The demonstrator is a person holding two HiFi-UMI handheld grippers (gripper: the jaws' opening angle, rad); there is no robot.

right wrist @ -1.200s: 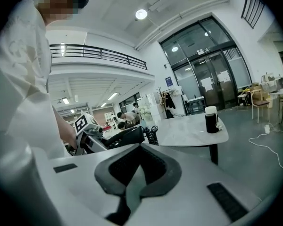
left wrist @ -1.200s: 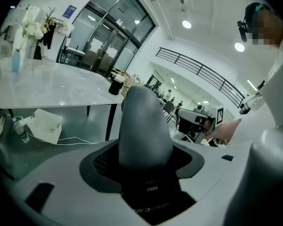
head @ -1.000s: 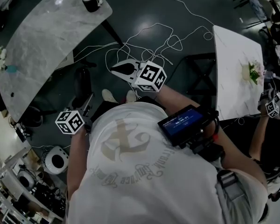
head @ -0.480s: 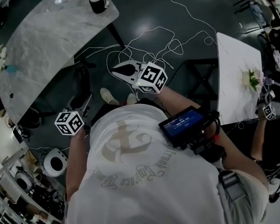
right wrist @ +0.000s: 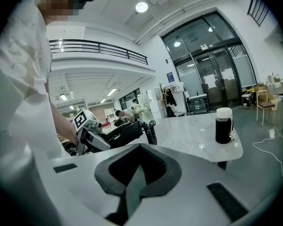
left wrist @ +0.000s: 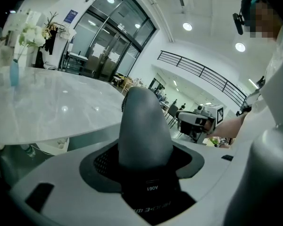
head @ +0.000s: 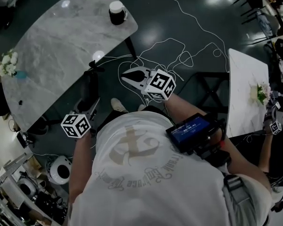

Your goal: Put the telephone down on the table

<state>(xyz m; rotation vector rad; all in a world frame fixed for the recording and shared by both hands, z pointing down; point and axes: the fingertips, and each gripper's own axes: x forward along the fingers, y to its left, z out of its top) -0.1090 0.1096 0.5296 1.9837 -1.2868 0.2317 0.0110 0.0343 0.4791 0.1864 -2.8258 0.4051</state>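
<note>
- The black plastic telephone handset (head: 91,81), long and smooth with a coiled cord (right wrist: 151,130), was in the air just beside the edge of the grey marble-patterned table (head: 52,51) and did not touch it.
- The left gripper (head: 91,105) had its jaws wide apart and pressed on the handset's lower end.
- The right gripper (head: 130,74), white and pointed, had its jaws closed together with nothing between them, over the dark glossy floor (head: 179,13).
- A black cylindrical bottle with a white lid (head: 117,12) stood on the table.
</note>
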